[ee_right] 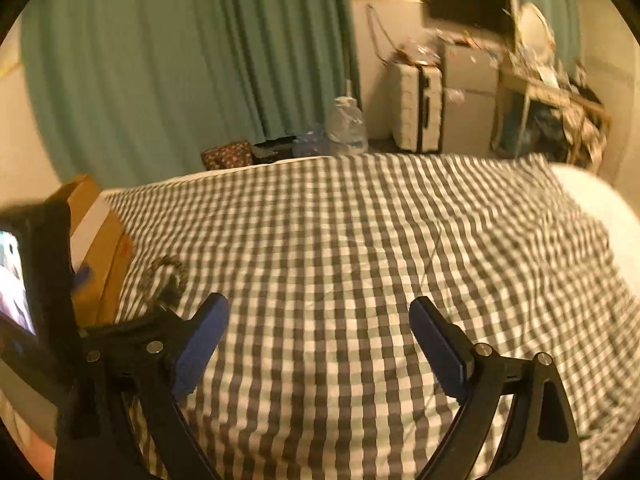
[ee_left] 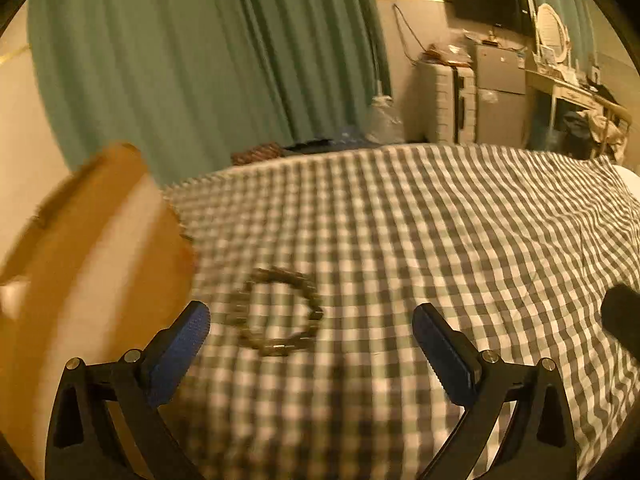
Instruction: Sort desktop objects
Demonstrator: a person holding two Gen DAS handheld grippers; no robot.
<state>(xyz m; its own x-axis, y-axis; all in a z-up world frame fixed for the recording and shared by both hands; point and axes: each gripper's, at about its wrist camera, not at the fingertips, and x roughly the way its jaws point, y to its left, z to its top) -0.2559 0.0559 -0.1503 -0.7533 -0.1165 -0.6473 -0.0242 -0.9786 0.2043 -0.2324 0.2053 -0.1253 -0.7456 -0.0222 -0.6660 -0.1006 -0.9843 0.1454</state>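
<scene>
At lower centre of the left wrist view, your left tool [ee_left: 310,322] stands wide open, with nothing between its blue pads [ee_left: 188,336]. A beaded bracelet [ee_left: 276,312] lies flat on the checked bedspread [ee_left: 440,240], just ahead of the pads and nearer the left one. It is blurred, so its beads cannot be told apart. A cardboard box [ee_left: 80,248] fills the left of that frame, with its edge beside the bracelet. A dark object at the right edge is too blurred to identify.

At lower centre of the right wrist view, your right tool [ee_right: 316,320] is also spread wide and holds nothing; only bedspread [ee_right: 360,220] shows between its pads [ee_right: 436,340]. The left tool body with its small lit screen [ee_right: 14,280] occupies the left edge of this frame. The cardboard box [ee_right: 100,248] sits behind it, and a blurred dark shape [ee_right: 166,276] beside the box is probably the bracelet.

Across the top of both frames hangs a green curtain [ee_left: 180,60]. At upper right you see a wall-mounted screen [ee_left: 488,0], a suitcase [ee_left: 448,100] and a cluttered dressing table [ee_left: 568,84]. A clear water bottle [ee_right: 346,124] stands beyond the far edge of the bed.
</scene>
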